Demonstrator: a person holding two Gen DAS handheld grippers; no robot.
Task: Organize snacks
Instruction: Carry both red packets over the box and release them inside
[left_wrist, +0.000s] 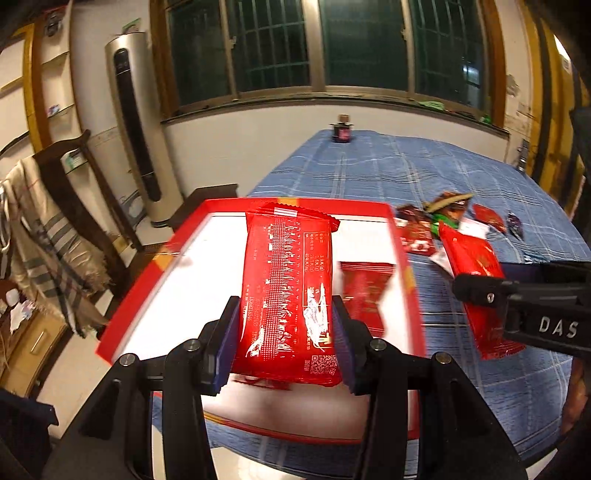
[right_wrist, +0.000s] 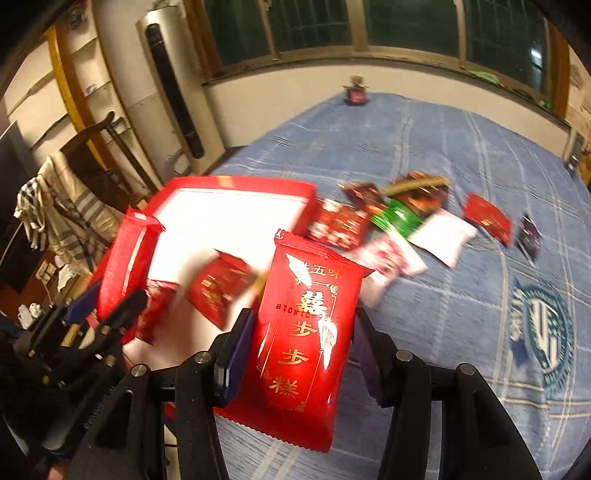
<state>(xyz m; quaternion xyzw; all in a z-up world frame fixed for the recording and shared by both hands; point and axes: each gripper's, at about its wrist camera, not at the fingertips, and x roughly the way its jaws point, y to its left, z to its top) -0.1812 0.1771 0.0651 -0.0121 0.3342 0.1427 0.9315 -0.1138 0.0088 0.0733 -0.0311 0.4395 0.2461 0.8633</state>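
My left gripper (left_wrist: 286, 314) is shut on a long red snack packet (left_wrist: 288, 280), white print facing up, held over the red box (left_wrist: 295, 202) with a white floor. A smaller red packet (left_wrist: 364, 291) lies inside the box. My right gripper (right_wrist: 303, 321) is shut on a red packet with gold characters (right_wrist: 306, 332), above the blue cloth just right of the box (right_wrist: 240, 182). The left wrist view shows the right gripper (left_wrist: 484, 295) and its packet (left_wrist: 476, 254) at the right. The right wrist view shows the left gripper (right_wrist: 110, 299) at the left.
A pile of mixed snack packets (right_wrist: 399, 214) lies on the blue checked cloth (right_wrist: 443, 155) beyond the box. A small dark jar (left_wrist: 341, 131) stands at the table's far end. Left of the table are a chair with a striped cloth (left_wrist: 55, 236) and a tall air conditioner (left_wrist: 133, 122).
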